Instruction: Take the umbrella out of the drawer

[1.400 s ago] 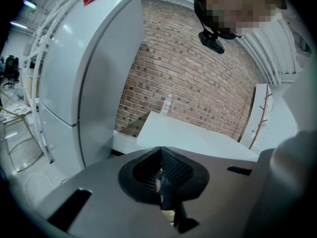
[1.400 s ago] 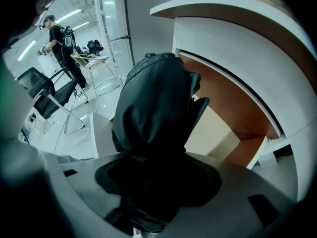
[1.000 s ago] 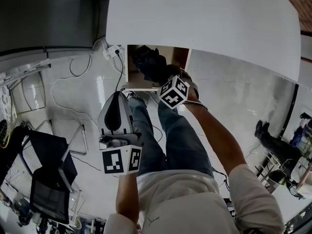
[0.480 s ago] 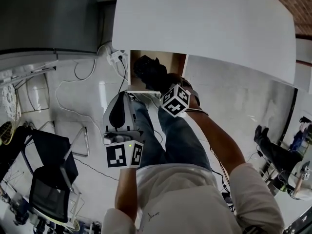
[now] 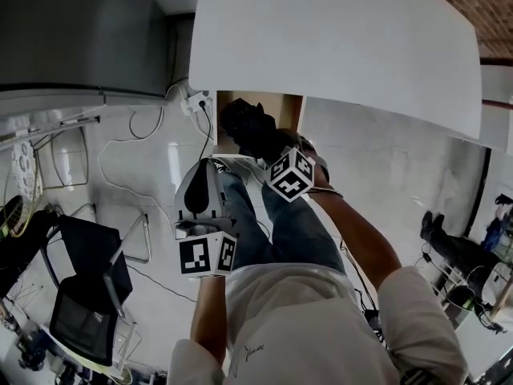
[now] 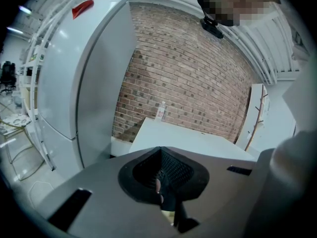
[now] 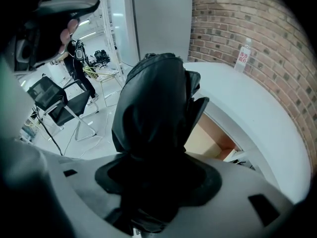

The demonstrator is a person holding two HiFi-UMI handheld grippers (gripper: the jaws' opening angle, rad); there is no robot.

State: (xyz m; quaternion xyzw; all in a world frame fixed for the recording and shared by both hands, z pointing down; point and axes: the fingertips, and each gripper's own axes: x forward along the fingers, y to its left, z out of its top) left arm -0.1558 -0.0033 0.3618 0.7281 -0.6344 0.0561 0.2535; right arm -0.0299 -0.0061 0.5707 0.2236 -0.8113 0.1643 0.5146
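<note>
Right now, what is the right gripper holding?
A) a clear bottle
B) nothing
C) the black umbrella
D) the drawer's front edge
C: in the right gripper view, the right gripper is clamped on the black umbrella, with the open drawer behind it.

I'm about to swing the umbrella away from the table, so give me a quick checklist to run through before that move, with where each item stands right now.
1. Grip on the umbrella: ok. The right gripper has its fingers closed on the black umbrella.
2. Umbrella's far end out of the drawer: cannot tell. In the head view it overlaps the open drawer.
3. Left gripper free to help: ok. Its fingers are together with nothing between them.
4. Room on the table to set it down: ok. The white top looks bare apart from a bottle at its far edge.
</note>
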